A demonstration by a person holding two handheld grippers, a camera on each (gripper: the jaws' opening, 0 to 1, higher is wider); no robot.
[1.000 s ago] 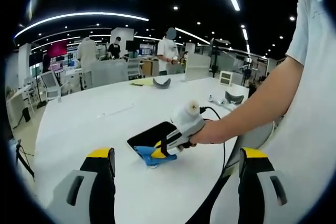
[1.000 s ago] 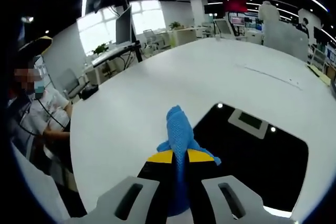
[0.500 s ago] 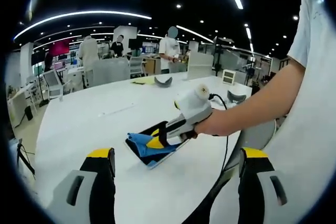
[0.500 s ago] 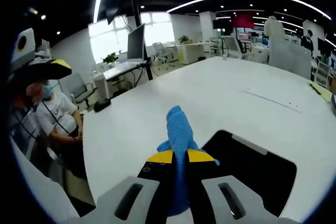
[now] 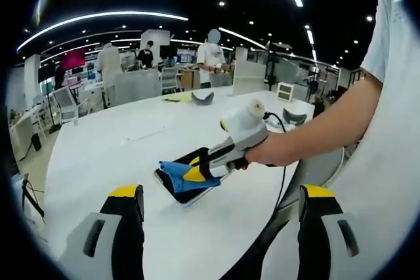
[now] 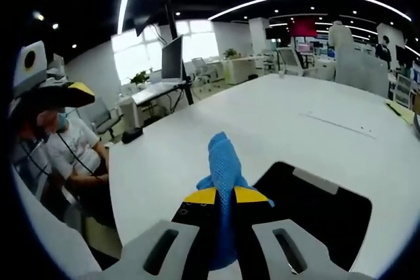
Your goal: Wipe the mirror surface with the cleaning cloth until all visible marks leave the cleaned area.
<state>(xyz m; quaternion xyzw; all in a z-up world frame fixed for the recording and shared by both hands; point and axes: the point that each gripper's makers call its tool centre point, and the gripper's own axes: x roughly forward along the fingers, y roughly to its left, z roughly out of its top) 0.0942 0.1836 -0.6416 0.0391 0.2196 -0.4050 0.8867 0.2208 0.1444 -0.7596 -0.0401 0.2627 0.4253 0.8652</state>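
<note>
In the left gripper view, a dark rectangular mirror (image 5: 190, 189) lies flat on the white table (image 5: 111, 149). A hand holds my right gripper (image 5: 197, 174), shut on a blue cleaning cloth (image 5: 172, 170) that rests on the mirror's left end. My left gripper (image 5: 222, 193) hangs open nearer the camera, with nothing between its yellow-tipped fingers (image 5: 125, 193). In the right gripper view, the right gripper (image 6: 225, 195) pinches the blue cloth (image 6: 224, 159), which sticks out ahead of the jaws. The mirror (image 6: 321, 218) spreads black to the right of it.
Two dark curved objects (image 5: 202, 97) (image 5: 293, 120) and a small white box (image 5: 283, 96) sit at the table's far side. A black cable (image 5: 282, 168) trails from the right gripper. People stand at desks behind. A seated person (image 6: 69, 152) and a monitor (image 6: 172, 57) are beyond the table edge.
The right gripper has carried the cloth from the mirror's near corner up onto the glass and toward its left end. The left gripper has stayed put and open.
</note>
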